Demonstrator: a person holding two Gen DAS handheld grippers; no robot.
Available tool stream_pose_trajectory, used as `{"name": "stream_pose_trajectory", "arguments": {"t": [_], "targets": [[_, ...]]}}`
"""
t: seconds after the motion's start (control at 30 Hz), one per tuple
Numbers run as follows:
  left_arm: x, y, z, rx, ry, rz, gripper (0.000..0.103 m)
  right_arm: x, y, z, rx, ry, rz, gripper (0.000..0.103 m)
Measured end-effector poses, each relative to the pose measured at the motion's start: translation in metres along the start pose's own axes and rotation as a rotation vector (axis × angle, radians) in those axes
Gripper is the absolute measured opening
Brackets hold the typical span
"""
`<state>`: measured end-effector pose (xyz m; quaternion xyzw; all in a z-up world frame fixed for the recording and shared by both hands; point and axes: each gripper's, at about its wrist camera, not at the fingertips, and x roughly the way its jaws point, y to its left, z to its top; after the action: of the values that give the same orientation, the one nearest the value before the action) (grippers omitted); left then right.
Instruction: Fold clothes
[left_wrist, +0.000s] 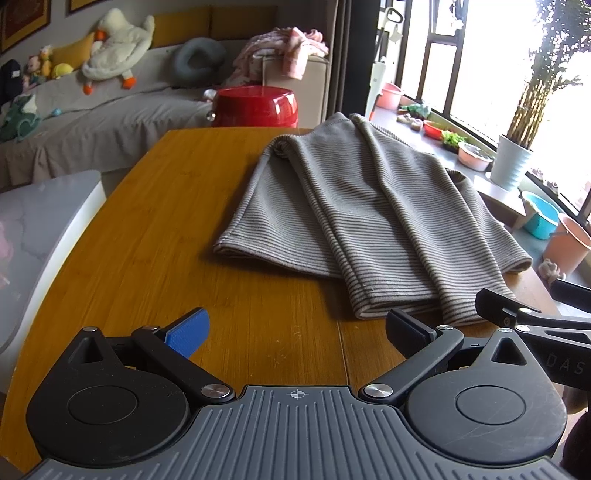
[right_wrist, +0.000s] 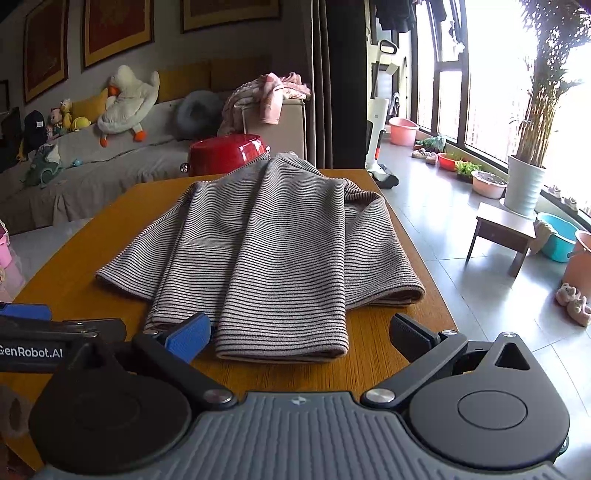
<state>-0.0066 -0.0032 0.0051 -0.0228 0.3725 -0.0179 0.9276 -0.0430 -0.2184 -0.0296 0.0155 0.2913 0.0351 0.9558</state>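
Note:
A grey striped garment (left_wrist: 354, 218) lies on the wooden table (left_wrist: 177, 236), its sides folded in lengthwise; it also shows in the right wrist view (right_wrist: 273, 251). My left gripper (left_wrist: 295, 336) is open and empty, above bare table just short of the garment's near hem. My right gripper (right_wrist: 299, 336) is open and empty, its jaws standing either side of the near hem without touching it. The right gripper's body shows at the right edge of the left wrist view (left_wrist: 535, 317), and the left gripper's body at the left edge of the right wrist view (right_wrist: 55, 332).
A red basin (left_wrist: 258, 105) stands beyond the table's far edge. A sofa with plush toys (left_wrist: 110, 55) lies behind. A white chair (left_wrist: 40, 229) is at the left. A small stool (right_wrist: 498, 232), basins and a potted plant (right_wrist: 528, 184) stand on the floor at the right.

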Motion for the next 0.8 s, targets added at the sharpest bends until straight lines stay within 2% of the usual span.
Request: {"name": "stream_pose_trajectory", "arguments": {"t": [0.8], "targets": [[0.0060,-0.0006,-0.0050,0.013,0.014,0.008,0.103,0.0054,-0.0020,-0.0034,0.016,0.044,0.012,0.103]]}}
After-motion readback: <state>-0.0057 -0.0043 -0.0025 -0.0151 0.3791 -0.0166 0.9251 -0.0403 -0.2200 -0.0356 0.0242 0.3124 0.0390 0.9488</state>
